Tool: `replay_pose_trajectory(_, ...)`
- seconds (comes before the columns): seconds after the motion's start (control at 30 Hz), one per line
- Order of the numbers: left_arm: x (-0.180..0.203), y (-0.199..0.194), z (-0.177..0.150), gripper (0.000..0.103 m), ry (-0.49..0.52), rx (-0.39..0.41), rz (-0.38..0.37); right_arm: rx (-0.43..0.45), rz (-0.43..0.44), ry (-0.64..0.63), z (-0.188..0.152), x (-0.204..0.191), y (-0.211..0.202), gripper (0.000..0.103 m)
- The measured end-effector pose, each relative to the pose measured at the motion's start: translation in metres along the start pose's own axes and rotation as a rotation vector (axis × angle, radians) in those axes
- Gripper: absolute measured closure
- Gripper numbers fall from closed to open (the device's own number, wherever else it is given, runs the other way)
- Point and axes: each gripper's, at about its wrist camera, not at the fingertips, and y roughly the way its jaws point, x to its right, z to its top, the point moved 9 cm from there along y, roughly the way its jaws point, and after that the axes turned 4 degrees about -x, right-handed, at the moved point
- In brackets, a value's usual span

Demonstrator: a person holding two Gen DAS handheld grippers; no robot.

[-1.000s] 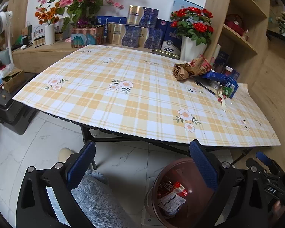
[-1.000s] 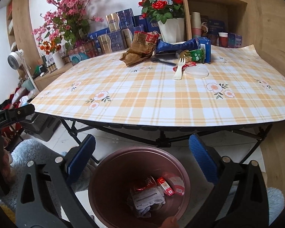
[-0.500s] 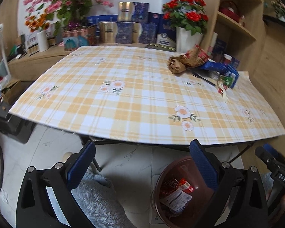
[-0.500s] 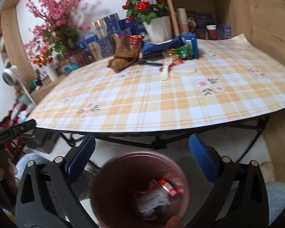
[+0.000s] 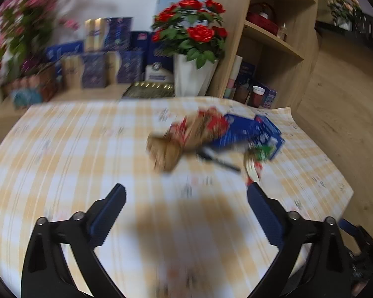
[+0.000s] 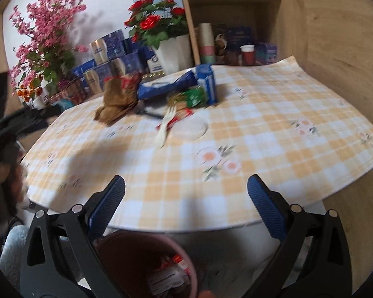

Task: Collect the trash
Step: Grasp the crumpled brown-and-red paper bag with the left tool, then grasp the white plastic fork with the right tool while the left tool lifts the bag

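A heap of trash lies at the far side of the checked table (image 6: 273,129): a crumpled brown bag (image 5: 166,149) (image 6: 116,99), a blue wrapper (image 5: 238,129) (image 6: 169,84), a blue carton (image 6: 207,84), a green packet (image 6: 191,98), a pale plastic fork (image 6: 165,126) and a clear round lid (image 6: 190,128). My left gripper (image 5: 186,213) hovers over the table, short of the heap, jaws wide but closing, nothing between them. My right gripper (image 6: 186,203) is open and empty at the table's near edge, above the brown bin (image 6: 136,248) that holds wrappers.
A white vase of red roses (image 5: 194,74) (image 6: 171,49) and blue and gold boxes (image 5: 104,67) stand behind the table. Wooden shelves (image 5: 273,42) with cups rise at the right. Pink blossoms (image 6: 47,32) stand at the far left. The other hand-held gripper (image 6: 10,124) shows at the left.
Both grippers moved forward from over the bin towards the table. The left one now hangs over the tablecloth, much nearer the trash heap, and its view is blurred. The bin has slipped from the left view.
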Motion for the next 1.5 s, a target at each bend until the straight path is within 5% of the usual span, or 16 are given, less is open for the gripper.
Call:
replay_pose_trajectory(0.13,0.017,0.055,0.038,0.029,0.174,-0.053,0.002,-0.002,0.015,0.014,0.011,0.013,0.008,0.006)
replay_pose_trajectory(0.4,0.025,0.134,0.061,0.029,0.439,-0.172,0.053,-0.016,0.042,-0.012,0.021,0.022,0.017,0.006)
replay_pose_trajectory(0.47,0.021,0.146,0.054,0.045,0.459,-0.228,0.043,-0.024,0.060,-0.022,0.022,0.021,0.020,0.006)
replay_pose_trajectory(0.5,0.017,0.150,0.050,0.071,0.445,-0.262,0.025,-0.042,0.079,-0.027,0.024,0.018,0.022,0.006)
replay_pose_trajectory(0.57,0.009,0.141,0.046,0.072,0.404,-0.245,0.009,-0.051,0.118,-0.037,0.029,0.012,0.025,0.009)
replay_pose_trajectory(0.97,-0.029,0.006,0.009,0.073,0.050,-0.096,-0.107,-0.153,0.188,-0.144,0.063,-0.046,0.094,0.071)
replay_pose_trajectory(1.17,-0.034,-0.036,-0.036,0.073,-0.122,-0.081,-0.186,-0.232,0.161,-0.095,0.068,-0.062,0.140,0.075)
replay_pose_trajectory(1.5,-0.041,-0.065,-0.080,0.073,-0.241,-0.065,-0.214,-0.313,0.046,-0.032,0.061,-0.060,0.175,0.076)
